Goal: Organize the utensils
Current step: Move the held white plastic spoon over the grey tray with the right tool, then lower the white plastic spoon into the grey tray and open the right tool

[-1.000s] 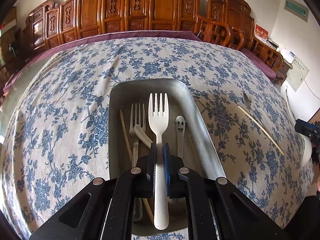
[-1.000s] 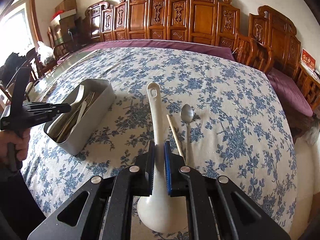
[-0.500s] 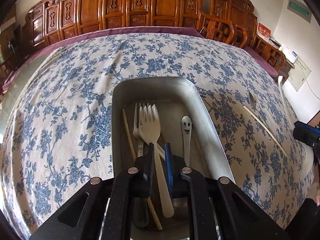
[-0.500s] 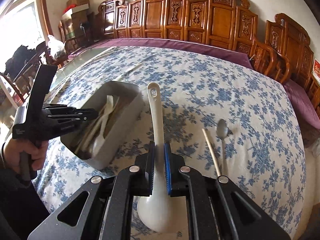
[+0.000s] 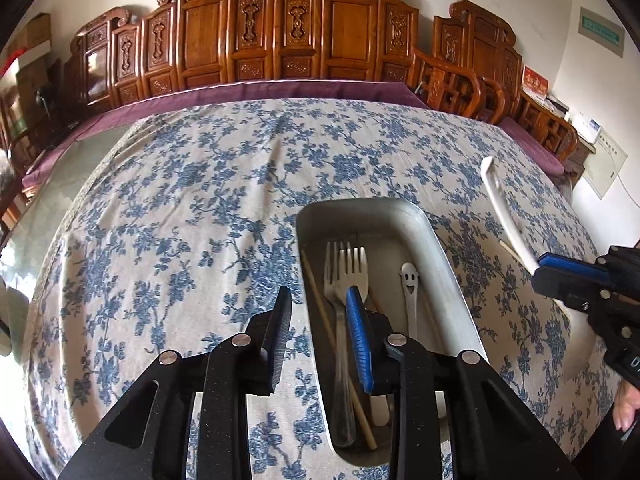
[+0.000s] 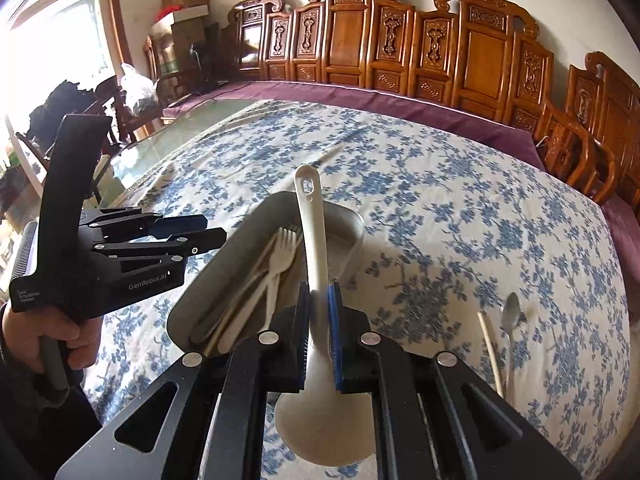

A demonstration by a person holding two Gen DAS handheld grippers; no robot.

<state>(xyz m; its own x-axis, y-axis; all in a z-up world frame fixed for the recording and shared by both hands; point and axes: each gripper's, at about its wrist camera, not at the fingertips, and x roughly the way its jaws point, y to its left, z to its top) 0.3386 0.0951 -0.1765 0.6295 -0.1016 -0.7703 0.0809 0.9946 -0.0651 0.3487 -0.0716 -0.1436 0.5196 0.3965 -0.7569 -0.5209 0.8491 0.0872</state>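
Observation:
A metal tray point(image 5: 448, 256) point(image 6: 356, 220) sits on the floral tablecloth and holds a white plastic fork point(image 5: 352, 268) point(image 6: 280, 264), a metal fork point(image 5: 334, 276), a chopstick point(image 5: 316, 292) and a smiley-face spoon point(image 5: 410, 280). My left gripper point(image 5: 320, 308) point(image 6: 212, 228) is open and empty above the tray's near left edge. My right gripper point(image 6: 318, 304) point(image 5: 560, 268) is shut on a white ladle point(image 6: 314, 240) point(image 5: 504, 216), held above the tray's near end, handle pointing away.
A metal spoon point(image 6: 510, 316) and a loose chopstick point(image 6: 490, 348) lie on the cloth right of the tray. Carved wooden chairs point(image 5: 304, 36) line the table's far side. Boxes and bags stand at the far left point(image 6: 180, 20).
My left gripper has opened, let the white fork drop into the tray, and shifted left. My right gripper has carried the ladle left to over the tray.

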